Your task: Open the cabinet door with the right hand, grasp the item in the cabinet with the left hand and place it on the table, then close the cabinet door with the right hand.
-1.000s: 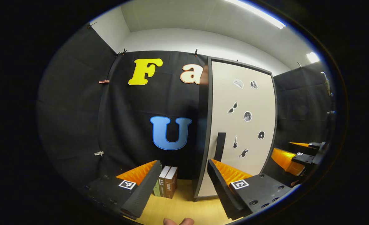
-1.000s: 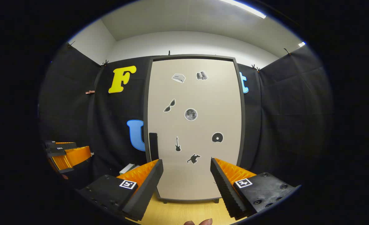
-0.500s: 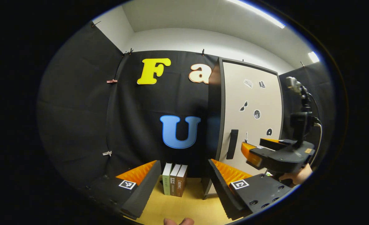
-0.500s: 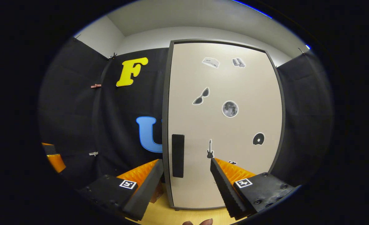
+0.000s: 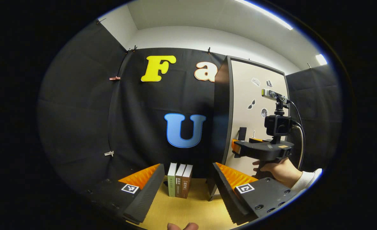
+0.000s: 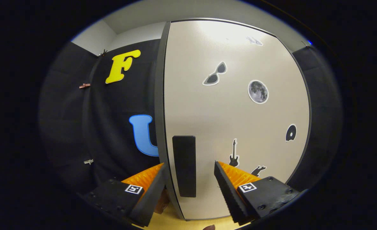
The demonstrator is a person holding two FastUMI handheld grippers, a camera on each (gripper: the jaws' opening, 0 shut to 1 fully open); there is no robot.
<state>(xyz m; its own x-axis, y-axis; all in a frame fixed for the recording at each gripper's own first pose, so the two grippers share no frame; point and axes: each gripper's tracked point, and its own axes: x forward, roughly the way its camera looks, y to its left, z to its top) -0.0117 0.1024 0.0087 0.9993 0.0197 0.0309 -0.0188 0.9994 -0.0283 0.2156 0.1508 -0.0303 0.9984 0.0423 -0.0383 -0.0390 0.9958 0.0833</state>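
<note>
Approaching the black vertical bar handle on the closed beige cabinet door, the right gripper is spread astride it without contact, so closing off-centre risks slipping; item presumably hidden inside.

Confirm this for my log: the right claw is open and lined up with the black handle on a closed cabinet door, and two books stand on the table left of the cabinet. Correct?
Not quite: three books stand there, as the left gripper view shows. The rest holds: the right claw is open, its fingers either side of the black handle on the closed cabinet door.
</note>
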